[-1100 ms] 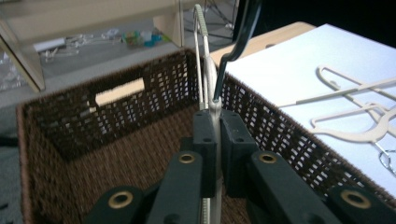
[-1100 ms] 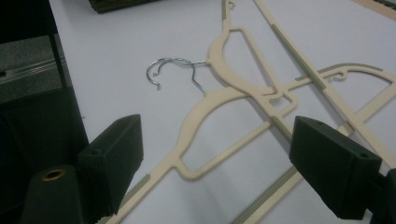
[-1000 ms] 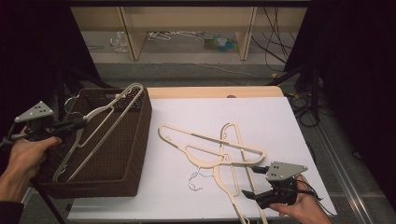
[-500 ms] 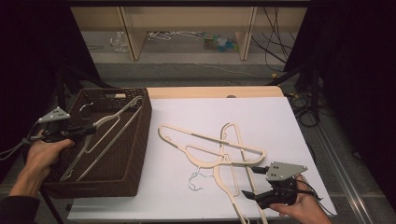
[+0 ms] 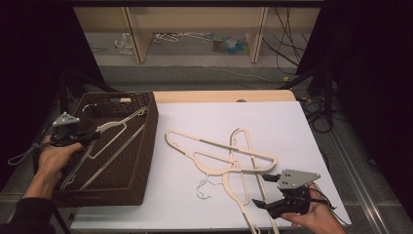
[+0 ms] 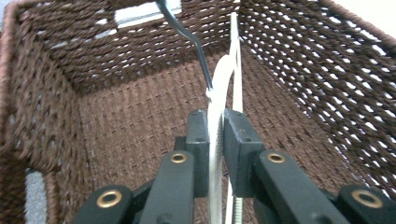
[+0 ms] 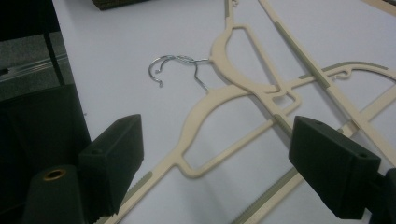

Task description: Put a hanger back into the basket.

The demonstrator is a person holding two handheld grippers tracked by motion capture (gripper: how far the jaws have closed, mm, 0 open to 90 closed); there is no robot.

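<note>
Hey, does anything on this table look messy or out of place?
Yes: the cream hangers on the white table lie crossed over one another in a tangle, hooks tucked together. The hanger held by the left tongs sits tilted in the wicker basket.

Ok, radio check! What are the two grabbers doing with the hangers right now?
Left gripper shut on a cream hanger, inside the brown basket. Right gripper open, low over the hangers on the table. Those overlap, hooks close together.
</note>
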